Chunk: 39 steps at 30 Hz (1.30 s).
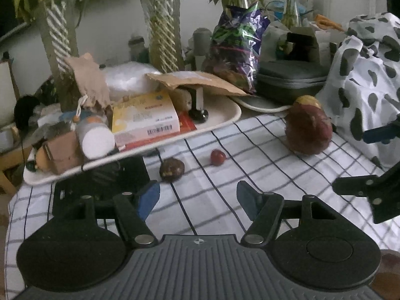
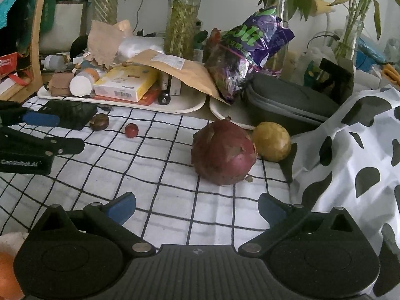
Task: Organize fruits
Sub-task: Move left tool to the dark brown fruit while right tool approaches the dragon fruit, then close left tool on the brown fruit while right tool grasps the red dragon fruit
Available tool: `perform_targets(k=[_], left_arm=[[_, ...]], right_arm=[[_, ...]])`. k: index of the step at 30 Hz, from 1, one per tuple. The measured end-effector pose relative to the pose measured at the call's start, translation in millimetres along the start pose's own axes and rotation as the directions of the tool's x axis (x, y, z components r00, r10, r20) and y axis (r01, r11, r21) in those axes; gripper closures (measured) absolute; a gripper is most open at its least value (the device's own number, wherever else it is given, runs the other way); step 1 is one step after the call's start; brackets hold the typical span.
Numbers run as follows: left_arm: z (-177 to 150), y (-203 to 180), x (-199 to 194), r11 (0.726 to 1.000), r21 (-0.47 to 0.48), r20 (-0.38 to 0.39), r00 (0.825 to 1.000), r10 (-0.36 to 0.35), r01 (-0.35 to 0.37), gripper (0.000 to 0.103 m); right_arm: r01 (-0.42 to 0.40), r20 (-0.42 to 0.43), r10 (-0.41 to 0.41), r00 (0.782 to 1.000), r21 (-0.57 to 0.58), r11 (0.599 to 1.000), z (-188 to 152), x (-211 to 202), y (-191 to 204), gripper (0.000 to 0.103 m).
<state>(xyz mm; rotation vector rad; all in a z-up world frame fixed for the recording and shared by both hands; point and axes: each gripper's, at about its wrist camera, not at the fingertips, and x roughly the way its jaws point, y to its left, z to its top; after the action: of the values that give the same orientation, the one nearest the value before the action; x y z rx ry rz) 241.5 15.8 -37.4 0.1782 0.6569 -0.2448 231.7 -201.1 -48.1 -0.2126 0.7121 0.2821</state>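
A large dark-red fruit lies on the checked cloth, touching a round yellow fruit behind it. It also shows in the left wrist view. A small red fruit and a dark brown round fruit lie further left. My left gripper is open and empty, just short of the brown fruit. My right gripper is open and empty, just short of the large red fruit. Each gripper shows at the edge of the other's view.
A cream tray piled with boxes, a bottle and a paper envelope stands behind the fruits. A purple snack bag, a grey case, plant stems and a black-spotted white cloth crowd the back and right. A black object lies left.
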Motion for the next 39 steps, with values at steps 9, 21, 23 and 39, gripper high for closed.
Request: perform_targets(k=[9,21,23,39], left_arm=[[1,6,28,0.999,0.040,0.027,0.999,0.025,-0.026,0.048],[1,23,63,0.999,0.007,0.001,0.999,0.041,-0.041,0.061],[1,23,69,0.999,0.008,-0.010,0.999,0.035,-0.035,0.062],[9,38,77,0.996,-0.086,-0.055,0.998,-0.009,0.004,0.073]], right_arm=[[0.003,-0.001,-0.003,1.000,-0.009,1.000,6,9,-1,0.000],[0.010,-0.009,-0.010,1.000,-0.015,1.000,11,18,-2,0.000],[0.007,-0.010,-0.007,1.000,-0.016,1.000,11,18,-2,0.000],[0.020,-0.023,-0.020,1.000,0.002,1.000,13,26,-3,0.000]])
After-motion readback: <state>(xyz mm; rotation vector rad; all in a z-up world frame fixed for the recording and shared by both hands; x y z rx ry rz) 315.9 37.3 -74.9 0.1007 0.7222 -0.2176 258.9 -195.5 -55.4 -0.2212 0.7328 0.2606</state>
